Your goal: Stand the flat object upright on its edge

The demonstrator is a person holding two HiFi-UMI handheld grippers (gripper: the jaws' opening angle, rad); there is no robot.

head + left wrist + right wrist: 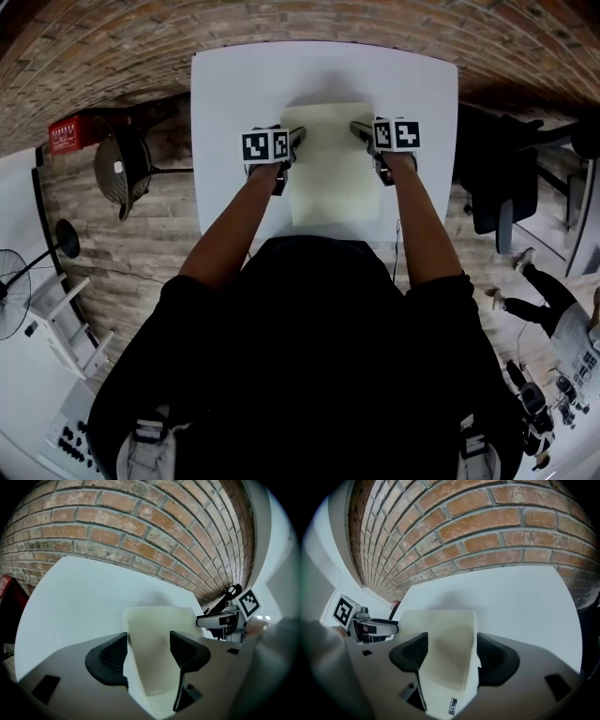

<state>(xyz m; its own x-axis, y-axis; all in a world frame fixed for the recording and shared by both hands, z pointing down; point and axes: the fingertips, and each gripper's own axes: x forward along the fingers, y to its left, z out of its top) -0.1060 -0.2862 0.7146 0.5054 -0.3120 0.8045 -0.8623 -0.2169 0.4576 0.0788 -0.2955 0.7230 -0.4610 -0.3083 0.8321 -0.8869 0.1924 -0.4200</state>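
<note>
A cream, flat slab (330,173) appears to lie flat on the white table (225,103). My left gripper (298,139) is at its far left edge and my right gripper (362,129) at its far right edge. In the left gripper view the slab (152,653) runs between the spread jaws of the left gripper (149,645), and the right gripper (220,619) shows at the right. In the right gripper view the slab (440,644), its pale side face showing, passes between the wide jaws of the right gripper (451,651). Both grippers stand open.
A brick wall (140,522) rises just behind the table's far edge. On the wooden floor, a fan (122,169) and a red box (67,134) stand at the left. An office chair (502,183) and a person (562,319) are at the right.
</note>
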